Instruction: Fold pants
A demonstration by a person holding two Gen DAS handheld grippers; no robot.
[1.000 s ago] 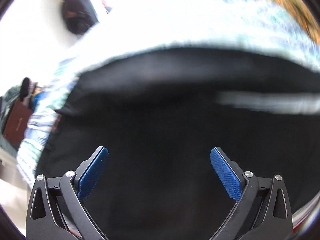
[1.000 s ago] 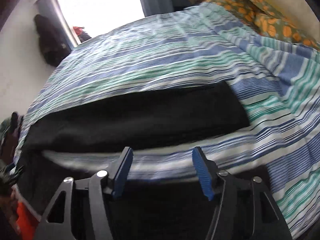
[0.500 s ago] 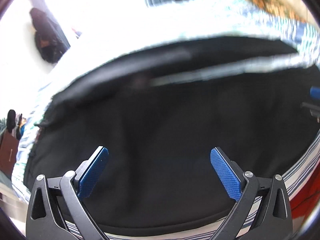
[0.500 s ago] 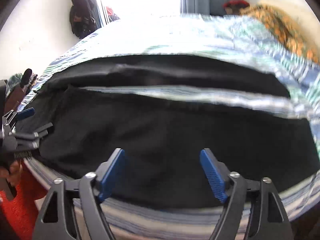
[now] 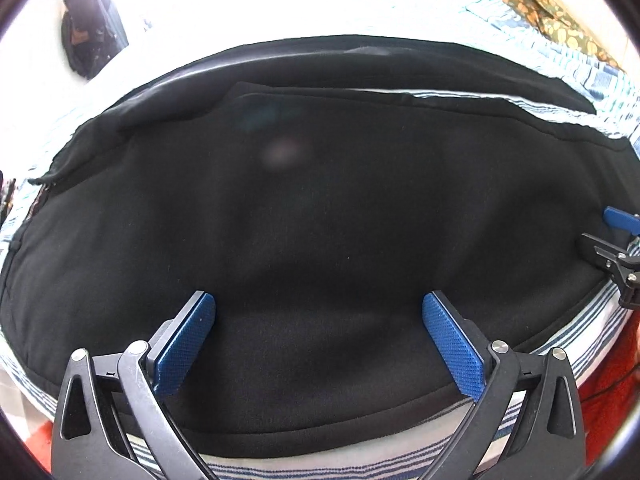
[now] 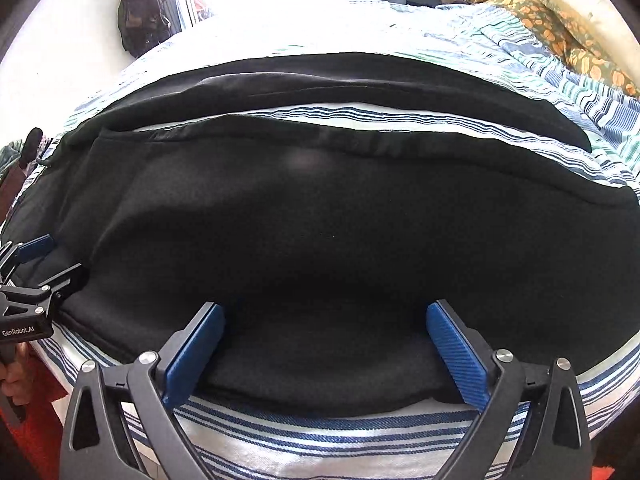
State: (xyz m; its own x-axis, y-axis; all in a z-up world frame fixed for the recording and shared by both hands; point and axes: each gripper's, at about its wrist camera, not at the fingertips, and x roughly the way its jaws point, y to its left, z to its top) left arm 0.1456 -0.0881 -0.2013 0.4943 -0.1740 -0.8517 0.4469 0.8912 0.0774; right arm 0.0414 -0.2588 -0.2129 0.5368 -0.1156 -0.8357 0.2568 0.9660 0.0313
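Left tool spread wide, blue pads low over near hem of black pants, pinching nothing. Pants laid flat across striped bed, legs running 9 to 3 o'clock, second leg at 12 with a strip of sheet between. Right tool likewise spread, possibly touching fabric, hard to tell. Patterned pillow at 1 o'clock.

A bed with a blue-and-green striped sheet carries black pants spread flat, plus an orange-patterned blanket at its far corner.
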